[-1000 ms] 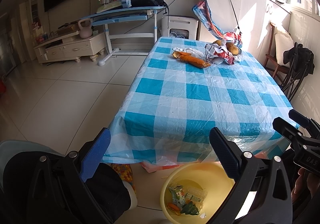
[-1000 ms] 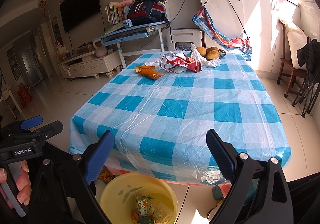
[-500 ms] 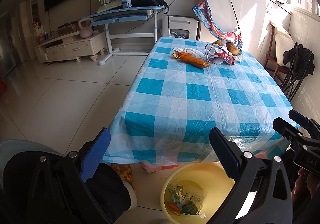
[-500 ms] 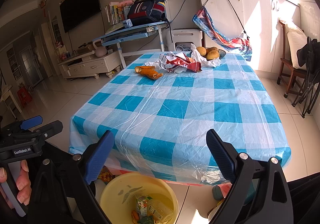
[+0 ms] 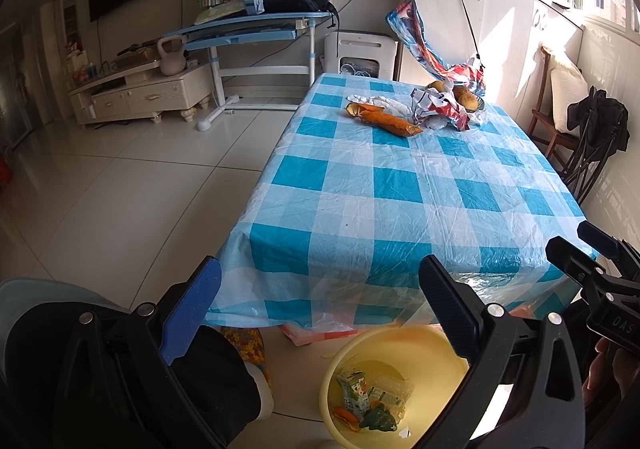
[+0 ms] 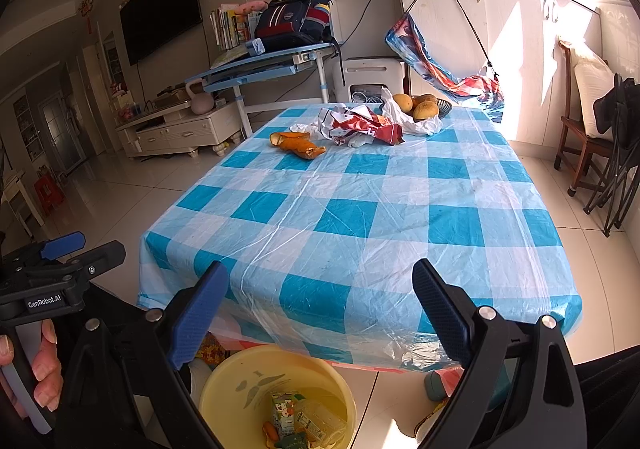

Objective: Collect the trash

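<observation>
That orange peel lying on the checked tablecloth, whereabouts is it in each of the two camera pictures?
Left wrist view: the orange peel lies at the table's far end, upper middle of the picture, left of the crumpled wrapper.
Right wrist view: the orange peel sits upper left of centre, again left of the crumpled wrapper.
Shared landmark: the yellow bin on the floor at the near table edge.

Both wrist cameras sit low at the near end of the checked surface [image 5: 400, 185] and face along its length toward the far cabinets, the left view set leftward of the right, both sharing the yellow basin [image 6: 240, 381] on the floor below and each other's rig at the frame edge.
</observation>
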